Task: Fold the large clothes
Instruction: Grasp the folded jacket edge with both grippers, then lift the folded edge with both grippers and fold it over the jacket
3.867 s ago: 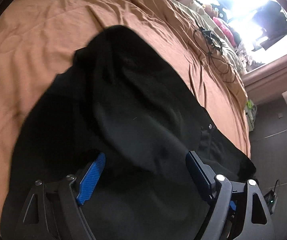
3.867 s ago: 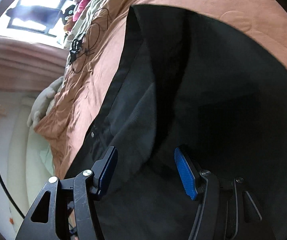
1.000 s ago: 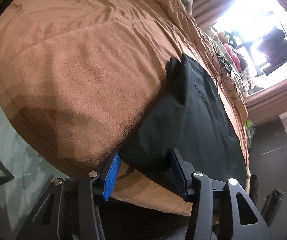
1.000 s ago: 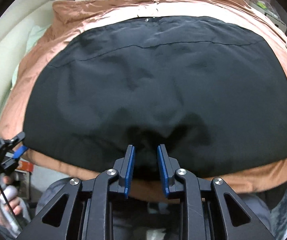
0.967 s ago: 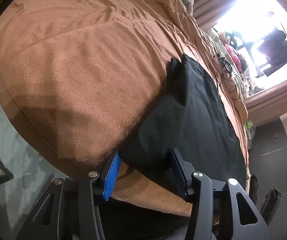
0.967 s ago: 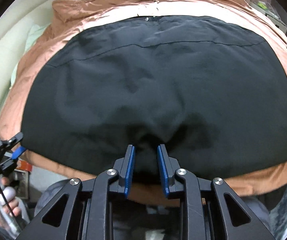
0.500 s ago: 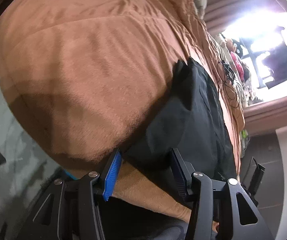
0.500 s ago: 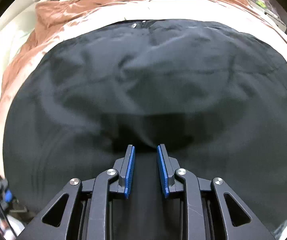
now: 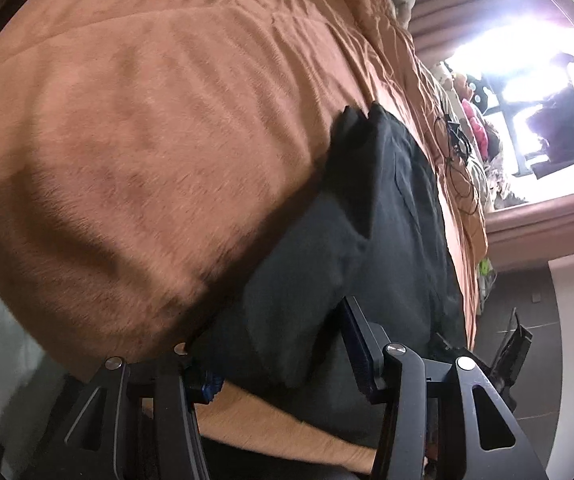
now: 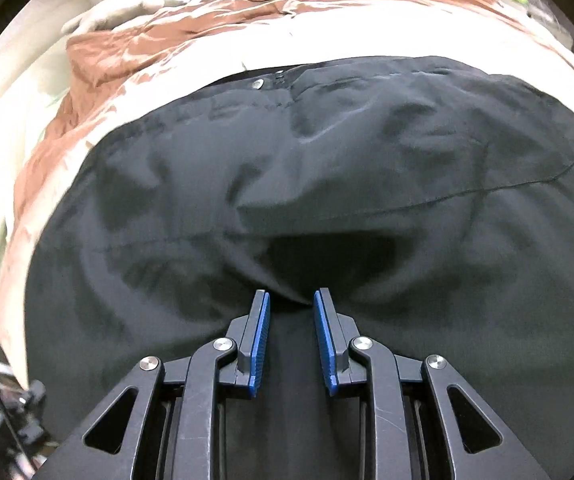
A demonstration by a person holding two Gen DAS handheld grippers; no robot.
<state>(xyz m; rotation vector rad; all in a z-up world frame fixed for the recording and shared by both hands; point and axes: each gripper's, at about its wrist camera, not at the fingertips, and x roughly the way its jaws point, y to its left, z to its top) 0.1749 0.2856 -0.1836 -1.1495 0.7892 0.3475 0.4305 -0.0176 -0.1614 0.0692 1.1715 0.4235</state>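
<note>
**Black garment gripped at its near edge on the brown bed**

Left wrist view: the black garment [image 9: 391, 216] lies along the right side of a brown bedspread [image 9: 147, 128], whose surface is a short, fuzzy nap, rounded at the near corner and creased in long ripples farther back; the garment is a smooth, matte woven cloth, folded into a long band with two pointed peaks at its far end; its near corner bunches between the fingers of the left gripper [image 9: 279, 356], which stands half-spread with the thick fold filling the gap, so it is clamped on the cloth; the blue ribbed pad [image 9: 209, 386] of one finger peeps out under the fabric; a tangle of thin black cable [image 9: 457, 148] rests on the bed beyond, and a bright window [image 9: 527, 92] glares behind.

Right wrist view: the same garment [image 10: 367, 168] fills the frame, puckered into soft ridges with a fine seam running across and a metal snap [image 10: 258, 83] at its far hem; the right gripper [image 10: 290, 304] stands narrow, its blue ridged pads pinching a tented fold of the cloth; the bedspread [image 10: 107, 64] shows glossy and crumpled beyond.
</note>
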